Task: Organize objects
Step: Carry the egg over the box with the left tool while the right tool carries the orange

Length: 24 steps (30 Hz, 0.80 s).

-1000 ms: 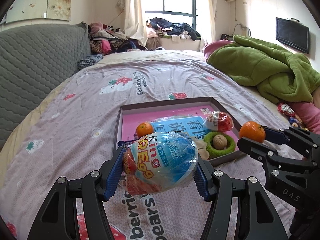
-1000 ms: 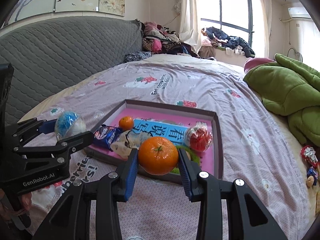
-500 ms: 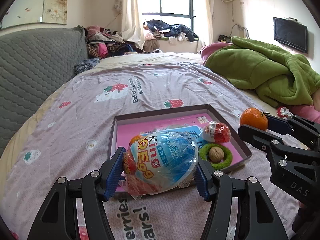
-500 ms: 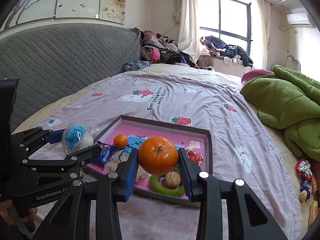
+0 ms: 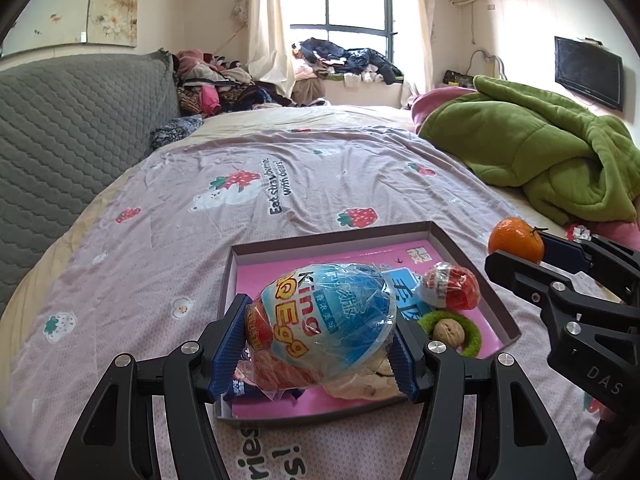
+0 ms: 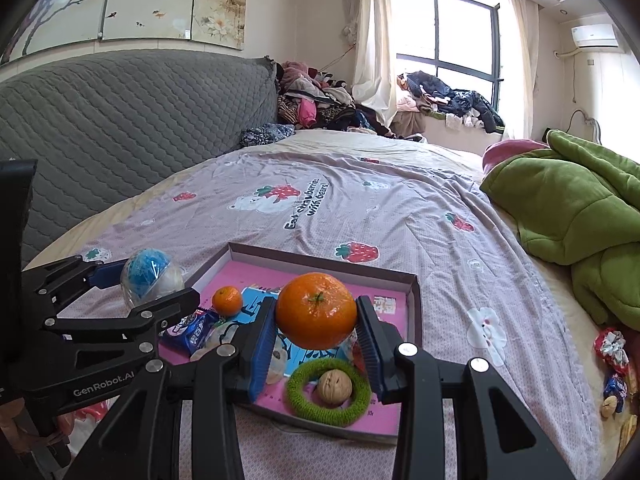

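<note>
Item: my left gripper (image 5: 320, 356) clamped the wrapped King Egg (image 5: 326, 324); my right gripper (image 6: 316, 344) clamped the tangerine (image 6: 316, 311). Shallow box (image 6: 320, 261) beneath; open bedspread (image 6: 340, 204) toward twelve o'clock.

On the bed (image 6: 400, 208) sits a tray (image 6: 320, 266); inside, a walnut (image 6: 335, 386) apparently rests within a ring (image 6: 362, 398).

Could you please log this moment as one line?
left hand-held gripper: holds egg | right hand-held gripper: holds orange | both above tray
</note>
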Each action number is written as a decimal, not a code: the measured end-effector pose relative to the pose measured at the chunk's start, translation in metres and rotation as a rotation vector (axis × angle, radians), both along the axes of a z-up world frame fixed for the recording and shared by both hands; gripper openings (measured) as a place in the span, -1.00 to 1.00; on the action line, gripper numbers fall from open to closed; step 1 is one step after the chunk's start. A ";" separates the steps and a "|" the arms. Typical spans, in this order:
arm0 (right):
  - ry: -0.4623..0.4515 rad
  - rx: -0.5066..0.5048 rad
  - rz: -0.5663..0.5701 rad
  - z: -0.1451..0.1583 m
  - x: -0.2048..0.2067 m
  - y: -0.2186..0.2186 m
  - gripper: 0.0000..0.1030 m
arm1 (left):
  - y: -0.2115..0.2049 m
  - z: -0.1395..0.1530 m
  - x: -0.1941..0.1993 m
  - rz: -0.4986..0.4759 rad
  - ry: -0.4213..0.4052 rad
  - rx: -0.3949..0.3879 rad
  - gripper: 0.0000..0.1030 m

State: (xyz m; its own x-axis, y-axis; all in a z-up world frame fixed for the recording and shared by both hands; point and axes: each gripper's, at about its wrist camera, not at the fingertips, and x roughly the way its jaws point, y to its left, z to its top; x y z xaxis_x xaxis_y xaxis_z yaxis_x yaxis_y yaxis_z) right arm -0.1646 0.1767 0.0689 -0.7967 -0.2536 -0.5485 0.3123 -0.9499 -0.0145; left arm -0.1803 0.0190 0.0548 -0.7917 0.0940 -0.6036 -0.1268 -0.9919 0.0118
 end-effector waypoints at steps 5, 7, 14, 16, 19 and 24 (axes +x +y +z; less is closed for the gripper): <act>-0.001 0.000 0.003 -0.001 -0.008 0.001 -0.23 | 0.000 -0.004 -0.010 0.009 -0.010 -0.003 0.26; -0.008 0.004 0.005 -0.004 -0.012 0.001 -0.23 | 0.001 -0.007 -0.015 0.010 -0.019 -0.006 0.26; -0.029 0.015 0.006 -0.014 -0.022 0.001 -0.23 | 0.000 -0.017 -0.031 0.019 -0.046 -0.002 0.26; -0.036 0.018 0.007 -0.017 -0.025 0.000 -0.23 | 0.000 -0.020 -0.034 0.021 -0.052 -0.008 0.26; -0.045 0.026 0.012 -0.023 -0.029 -0.001 -0.23 | -0.001 -0.026 -0.040 0.022 -0.066 -0.010 0.26; -0.080 0.052 0.022 -0.039 -0.037 -0.005 -0.23 | -0.001 -0.036 -0.047 0.023 -0.087 -0.019 0.26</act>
